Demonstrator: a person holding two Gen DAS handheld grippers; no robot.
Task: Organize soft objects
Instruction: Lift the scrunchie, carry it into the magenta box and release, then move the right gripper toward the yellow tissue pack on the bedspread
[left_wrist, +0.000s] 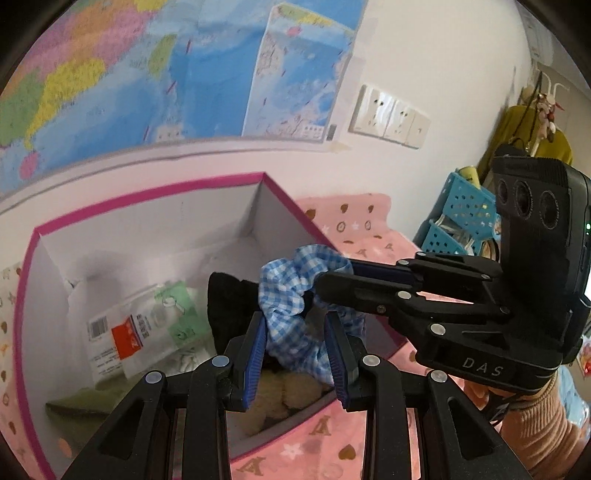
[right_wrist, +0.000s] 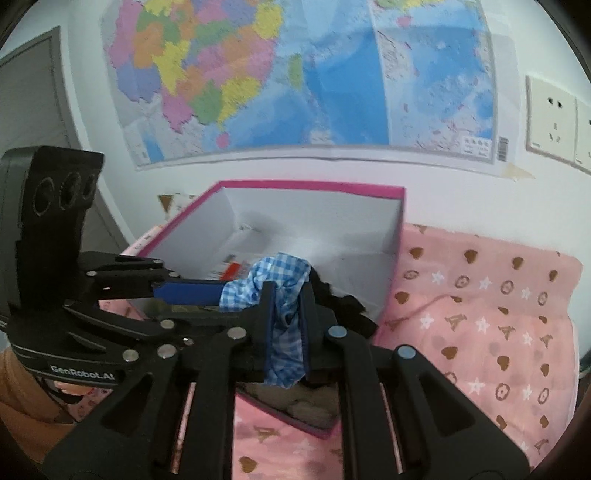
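Observation:
A blue-and-white checked scrunchie (left_wrist: 295, 295) hangs between both grippers over the open pink-rimmed box (left_wrist: 147, 201). My left gripper (left_wrist: 299, 354) has its jaws partly apart around the scrunchie's lower loop. My right gripper (right_wrist: 286, 321) is shut on the scrunchie (right_wrist: 273, 284); it also shows from the right in the left wrist view (left_wrist: 332, 277). A black soft item (left_wrist: 231, 310) lies in the box behind the scrunchie, and shows in the right wrist view (right_wrist: 343, 306). A beige plush (left_wrist: 284, 391) lies in the box's near corner. A tissue packet (left_wrist: 144, 328) lies on the box floor.
The box (right_wrist: 400, 236) stands on a pink patterned cloth (right_wrist: 480, 325) against a white wall with a map (right_wrist: 295, 74). Wall sockets (left_wrist: 391, 116) are to the right. A blue perforated basket rack (left_wrist: 458, 221) stands at far right. A green cloth (left_wrist: 85, 402) lies in the box.

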